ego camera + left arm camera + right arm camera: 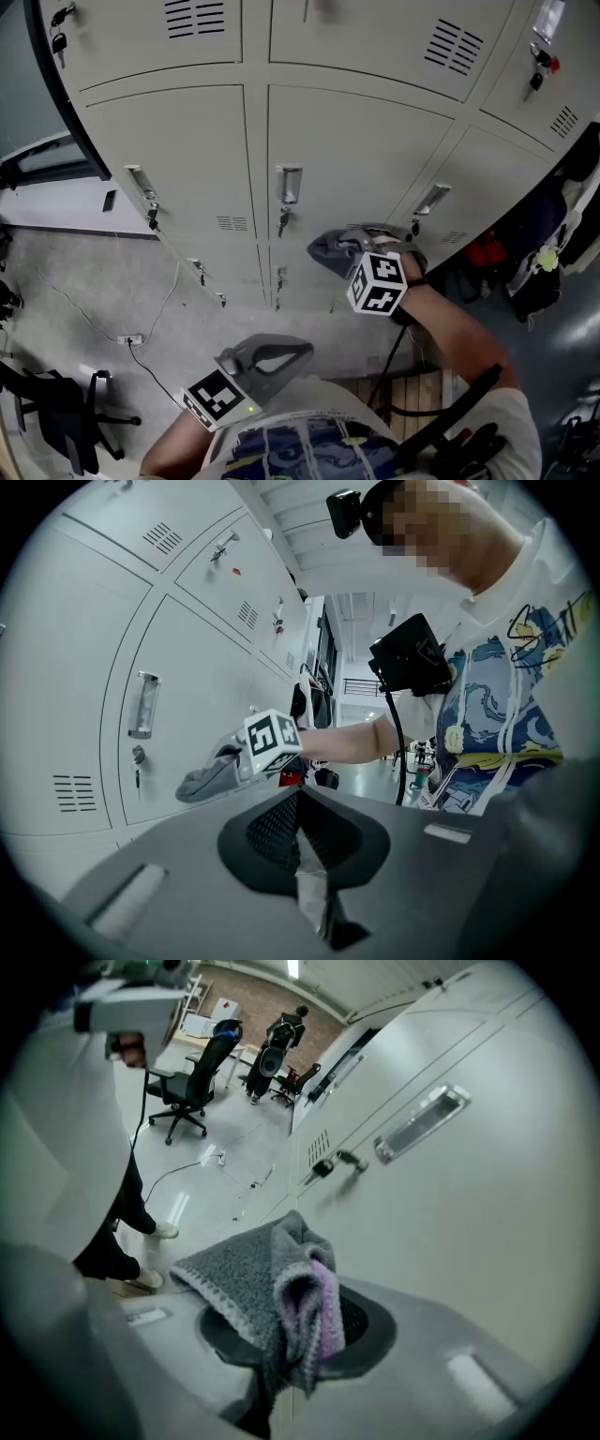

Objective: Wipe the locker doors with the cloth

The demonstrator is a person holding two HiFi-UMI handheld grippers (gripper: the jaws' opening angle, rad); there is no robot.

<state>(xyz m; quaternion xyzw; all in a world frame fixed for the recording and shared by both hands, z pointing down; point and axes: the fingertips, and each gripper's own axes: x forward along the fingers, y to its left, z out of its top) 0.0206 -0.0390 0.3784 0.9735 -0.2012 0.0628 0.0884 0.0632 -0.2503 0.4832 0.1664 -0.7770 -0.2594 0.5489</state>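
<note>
A grey cloth point(336, 251) with a lilac inner side is bunched against the lower part of the middle locker door point(347, 159), below its handle point(289, 184). My right gripper point(354, 247) is shut on the cloth point(281, 1288), which spills over the jaws close to the door face point(450, 1204). The left gripper view shows the same cloth point(204, 778) touching the locker. My left gripper point(291, 349) hangs low by the person's torso, away from the lockers. Its jaws point(305, 855) are shut, holding nothing.
Keys hang in the locks point(282, 221) under the handles. An open locker at the right holds dark bags and clothes point(544, 253). A black office chair point(56, 412) and a power strip with cables point(131, 339) are on the floor at the left. Wooden boards point(403, 389) lie underfoot.
</note>
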